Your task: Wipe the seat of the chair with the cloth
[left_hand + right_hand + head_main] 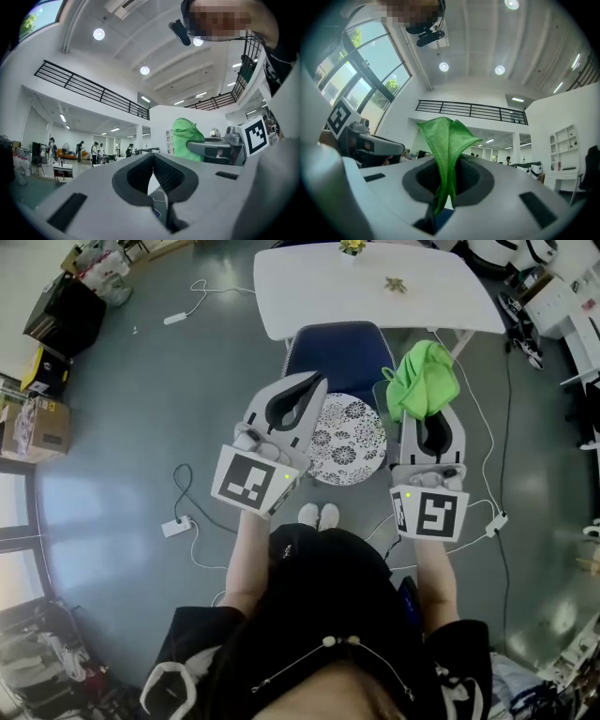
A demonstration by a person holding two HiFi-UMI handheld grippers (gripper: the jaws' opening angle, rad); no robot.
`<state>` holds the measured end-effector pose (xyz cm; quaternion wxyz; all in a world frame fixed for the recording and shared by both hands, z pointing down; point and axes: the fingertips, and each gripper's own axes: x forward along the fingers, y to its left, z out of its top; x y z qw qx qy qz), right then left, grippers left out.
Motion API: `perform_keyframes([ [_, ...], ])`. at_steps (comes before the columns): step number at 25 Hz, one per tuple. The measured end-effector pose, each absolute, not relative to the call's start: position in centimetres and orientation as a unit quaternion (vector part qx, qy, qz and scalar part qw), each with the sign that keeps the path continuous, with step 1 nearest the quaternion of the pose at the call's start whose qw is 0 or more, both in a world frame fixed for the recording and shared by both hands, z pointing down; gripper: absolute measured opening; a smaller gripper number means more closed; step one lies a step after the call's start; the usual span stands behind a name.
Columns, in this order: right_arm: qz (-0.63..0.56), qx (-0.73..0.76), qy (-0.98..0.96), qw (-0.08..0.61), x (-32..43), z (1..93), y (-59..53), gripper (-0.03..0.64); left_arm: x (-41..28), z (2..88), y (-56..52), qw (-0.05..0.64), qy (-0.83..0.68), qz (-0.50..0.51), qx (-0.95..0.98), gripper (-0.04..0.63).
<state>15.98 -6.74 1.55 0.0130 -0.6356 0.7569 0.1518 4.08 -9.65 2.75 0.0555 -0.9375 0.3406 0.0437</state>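
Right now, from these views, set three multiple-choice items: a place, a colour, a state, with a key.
1. Where is the cloth? A floor; B right gripper; C table.
2. Colour of the chair back? A blue; B red; C yellow.
3. The left gripper is: A open; B shut on cloth; C shut, empty.
Key: B, it rises from between that gripper's jaws; A, the head view shows blue; C, its jaws meet on nothing.
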Motion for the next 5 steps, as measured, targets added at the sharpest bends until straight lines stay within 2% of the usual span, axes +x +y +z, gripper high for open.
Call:
perform_keyframes([
  [5,0.159,-0.640,0.752,0.020,16.3,0.3,-5.1,0.049,3.8,1.8,-8.1,0.063,0.340,0.048,-0.937,0.006],
])
